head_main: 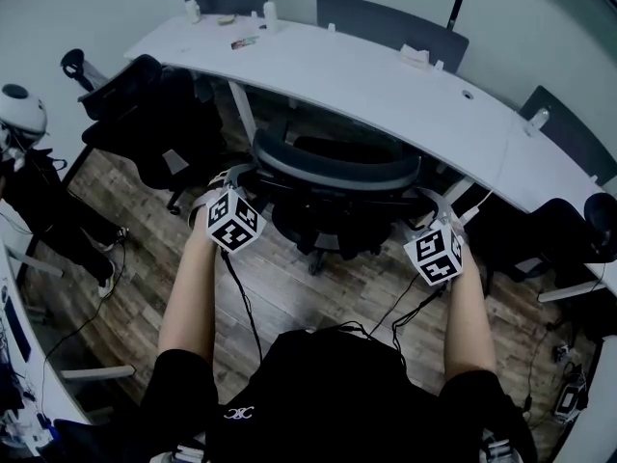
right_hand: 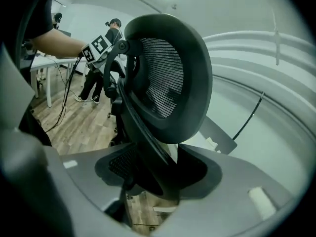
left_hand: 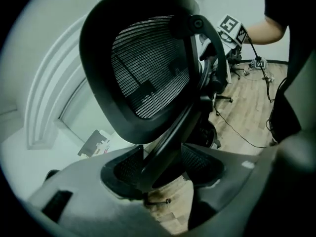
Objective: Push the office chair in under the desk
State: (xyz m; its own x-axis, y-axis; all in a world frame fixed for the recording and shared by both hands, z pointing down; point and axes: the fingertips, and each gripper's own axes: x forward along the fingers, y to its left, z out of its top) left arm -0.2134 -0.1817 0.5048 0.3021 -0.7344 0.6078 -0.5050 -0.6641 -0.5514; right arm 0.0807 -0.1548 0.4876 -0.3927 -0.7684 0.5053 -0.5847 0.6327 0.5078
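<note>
The black office chair (head_main: pixel 337 167), its oval mesh backrest ringed by a smooth hard plastic rim, stands on the wood-plank floor (head_main: pixel 280 292) right at the near edge of the long, curved white table (head_main: pixel 386 77). The left gripper (left_hand: pixel 163 168) and right gripper (right_hand: pixel 154 171) are at either side of the backrest. Both are released, matte grey jaws spread wide, with a black curved strut of the back frame between their textured pads.

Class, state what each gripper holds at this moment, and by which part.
Nothing is clamped. Both the left gripper and right gripper stand open, each straddling a back strut of the office chair.
</note>
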